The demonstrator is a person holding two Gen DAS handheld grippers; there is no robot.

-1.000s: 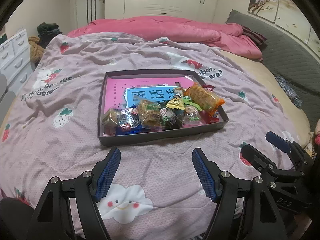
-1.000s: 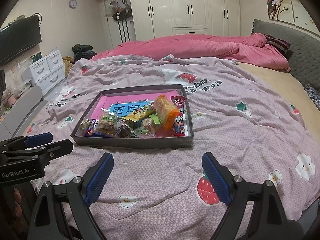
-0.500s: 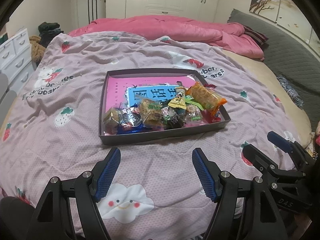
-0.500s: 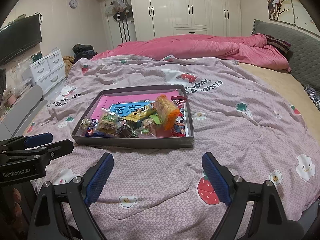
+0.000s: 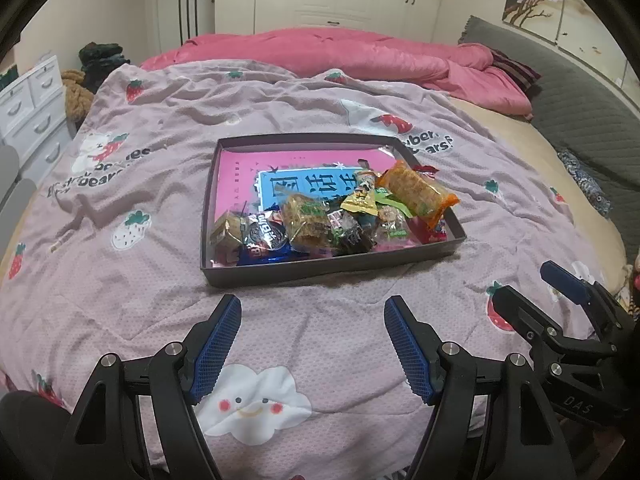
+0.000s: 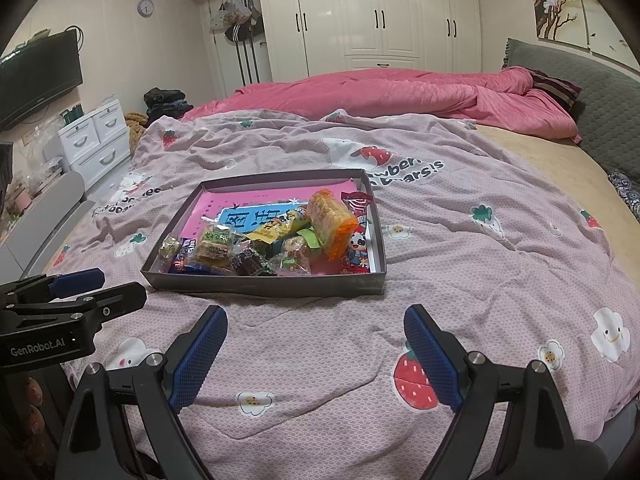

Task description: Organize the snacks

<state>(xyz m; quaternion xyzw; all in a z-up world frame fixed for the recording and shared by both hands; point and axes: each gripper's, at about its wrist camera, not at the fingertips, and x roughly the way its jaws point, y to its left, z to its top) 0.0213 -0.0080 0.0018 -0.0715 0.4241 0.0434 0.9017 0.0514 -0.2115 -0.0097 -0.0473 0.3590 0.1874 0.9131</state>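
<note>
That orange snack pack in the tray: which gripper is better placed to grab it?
Probably the right gripper. The orange pack lies at the tray's right side, nearer that gripper than the left gripper. Both are open, empty and short of the tray.

Glossy snack wrappers (image 5: 416, 192), matt cloth bedspread (image 5: 140, 280)

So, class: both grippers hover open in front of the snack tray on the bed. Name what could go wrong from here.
1. The snacks lie heaped and overlapping at the tray's near end, so a gripper may pinch two packets or drag a neighbour along.
2. The tray sits on a soft, wrinkled quilt; pressing down could tilt it and slide the packets.
3. The orange packet leans near the tray's right wall and might tip out.
</note>
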